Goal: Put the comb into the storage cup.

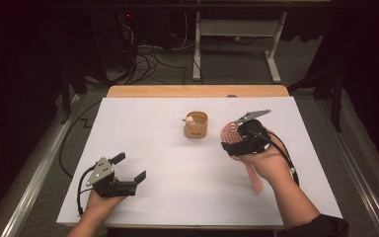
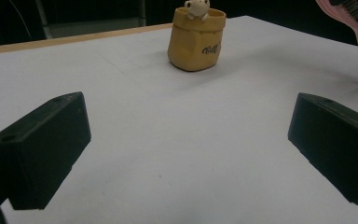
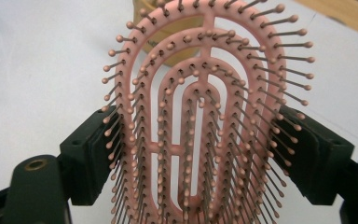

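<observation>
**Pink brush gripped at right; left tool idle**

Item 1. A pink plastic vented hairbrush with ball-tipped bristles (image 1: 233, 134) is held off the white table surface (image 1: 177, 163) at the right-hand side, its paddle head clamped from both edges by the right gripper (image 1: 237, 140). In the right gripper view the two black jaws are seen pressed against the sides of the head (image 3: 200, 121), bristles facing the camera. The pink handle is seen running down below the person's right hand (image 1: 264, 160) (its end close above the table in the high view).

Item 2. The left gripper (image 1: 128, 168) is held low at the near left of the table by the left hand (image 1: 103, 197). Its jaws are spread wide, with nothing between them; bare table is seen in the gap in the left gripper view.

Item 3. A small tan, bag-shaped cup with a pale animal figure on its rim (image 1: 196, 124) is placed upright near the table's middle, towards the far edge. It is set just left of the brush head and well apart from the left gripper. Dark lettering is carried on its side (image 2: 196, 41).
</observation>
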{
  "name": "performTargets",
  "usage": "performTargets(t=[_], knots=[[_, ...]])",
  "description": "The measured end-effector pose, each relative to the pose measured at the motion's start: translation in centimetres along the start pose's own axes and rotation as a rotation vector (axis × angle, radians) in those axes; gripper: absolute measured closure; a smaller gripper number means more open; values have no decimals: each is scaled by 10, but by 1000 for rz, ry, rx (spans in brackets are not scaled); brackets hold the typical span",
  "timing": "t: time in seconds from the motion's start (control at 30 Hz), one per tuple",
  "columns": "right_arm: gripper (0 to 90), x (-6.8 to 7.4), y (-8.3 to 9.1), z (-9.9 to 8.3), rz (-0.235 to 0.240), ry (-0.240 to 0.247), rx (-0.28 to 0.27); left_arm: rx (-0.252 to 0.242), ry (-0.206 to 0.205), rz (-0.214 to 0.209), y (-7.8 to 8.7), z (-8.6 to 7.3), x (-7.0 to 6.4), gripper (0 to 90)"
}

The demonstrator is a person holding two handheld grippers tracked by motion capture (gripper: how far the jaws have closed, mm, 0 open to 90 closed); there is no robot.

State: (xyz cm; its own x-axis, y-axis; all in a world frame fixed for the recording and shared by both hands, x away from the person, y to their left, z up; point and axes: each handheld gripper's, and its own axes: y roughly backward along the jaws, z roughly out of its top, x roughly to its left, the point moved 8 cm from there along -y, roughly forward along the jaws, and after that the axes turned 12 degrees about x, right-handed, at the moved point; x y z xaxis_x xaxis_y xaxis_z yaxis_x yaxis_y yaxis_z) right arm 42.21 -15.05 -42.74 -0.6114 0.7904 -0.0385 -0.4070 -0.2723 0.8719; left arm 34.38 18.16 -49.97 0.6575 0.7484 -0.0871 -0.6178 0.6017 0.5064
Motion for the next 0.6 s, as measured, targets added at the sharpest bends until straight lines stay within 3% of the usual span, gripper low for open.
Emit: performTargets(t=[0.23, 0.6], knots=[[204, 0, 4, 3, 6, 0, -77, -2, -1, 2, 0, 0, 0, 0], [204, -6, 15, 4, -7, -39, -199, -3, 1, 1, 0, 0, 1, 0]])
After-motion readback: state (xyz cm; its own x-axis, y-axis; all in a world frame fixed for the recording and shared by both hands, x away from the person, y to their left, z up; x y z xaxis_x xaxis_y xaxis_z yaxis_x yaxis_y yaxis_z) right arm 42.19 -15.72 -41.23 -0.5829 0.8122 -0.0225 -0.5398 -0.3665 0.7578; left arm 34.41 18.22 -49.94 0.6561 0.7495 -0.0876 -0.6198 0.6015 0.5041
